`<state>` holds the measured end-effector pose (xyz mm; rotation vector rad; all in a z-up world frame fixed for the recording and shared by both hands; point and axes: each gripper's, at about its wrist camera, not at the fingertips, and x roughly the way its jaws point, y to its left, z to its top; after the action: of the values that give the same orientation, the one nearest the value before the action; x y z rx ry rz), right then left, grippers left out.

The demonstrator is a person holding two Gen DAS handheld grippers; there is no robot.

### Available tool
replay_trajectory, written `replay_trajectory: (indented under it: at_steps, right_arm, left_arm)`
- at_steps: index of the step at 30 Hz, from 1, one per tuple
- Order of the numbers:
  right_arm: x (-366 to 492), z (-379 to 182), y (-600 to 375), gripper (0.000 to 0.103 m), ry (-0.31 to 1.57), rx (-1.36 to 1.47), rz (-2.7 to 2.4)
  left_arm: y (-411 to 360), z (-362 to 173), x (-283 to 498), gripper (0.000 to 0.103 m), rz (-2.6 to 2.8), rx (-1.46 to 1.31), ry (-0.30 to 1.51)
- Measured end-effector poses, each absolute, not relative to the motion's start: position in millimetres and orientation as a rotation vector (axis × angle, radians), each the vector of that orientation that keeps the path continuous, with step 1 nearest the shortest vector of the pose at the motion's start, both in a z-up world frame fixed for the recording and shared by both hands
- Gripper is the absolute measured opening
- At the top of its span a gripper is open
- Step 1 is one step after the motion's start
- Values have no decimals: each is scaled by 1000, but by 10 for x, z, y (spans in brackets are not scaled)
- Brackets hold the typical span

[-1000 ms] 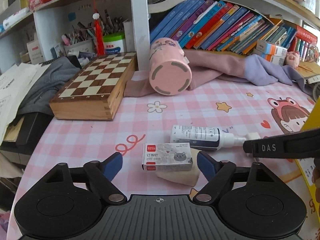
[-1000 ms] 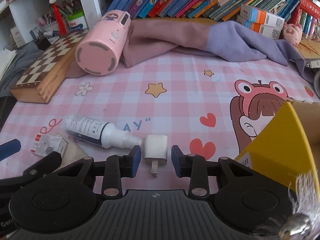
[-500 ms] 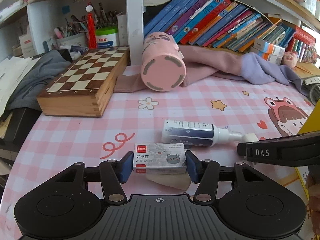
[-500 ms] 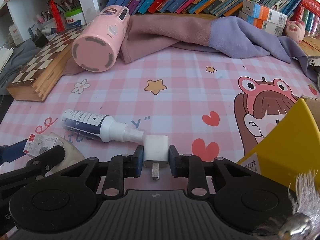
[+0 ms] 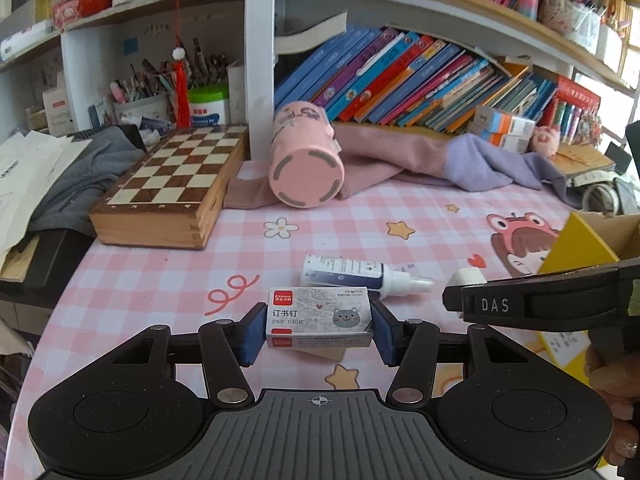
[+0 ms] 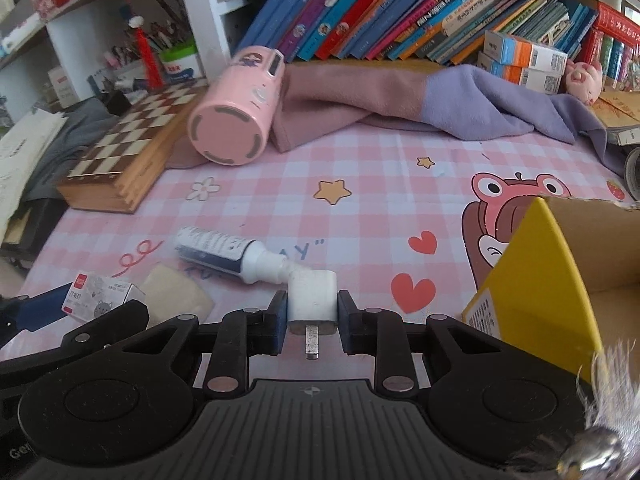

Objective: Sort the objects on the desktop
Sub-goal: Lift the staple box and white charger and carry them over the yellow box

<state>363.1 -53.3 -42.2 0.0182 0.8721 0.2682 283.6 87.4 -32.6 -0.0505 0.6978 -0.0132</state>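
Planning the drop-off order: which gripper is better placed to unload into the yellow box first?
Right. The right gripper, shut on the white charger, sits beside the yellow box. The left gripper holds the staple box farther away.

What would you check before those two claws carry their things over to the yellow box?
1. Left claw clamped on the staple box: ok.
2. Right claw clamped on the white plug: ok.
3. Yellow box open on top: ok.
4. Spray bottle clear of the plug: cannot tell, its nozzle looks very close.
5. Room inside the yellow box: cannot tell, its inside is mostly hidden.
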Motion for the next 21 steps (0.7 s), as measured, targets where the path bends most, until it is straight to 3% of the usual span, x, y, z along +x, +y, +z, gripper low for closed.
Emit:
replay_trajectory:
  at_steps: [21]
  right_arm:
    - [2447, 195, -783, 24, 720, -49, 404]
  left_arm:
    - [833, 171, 1704, 53, -59, -96, 617]
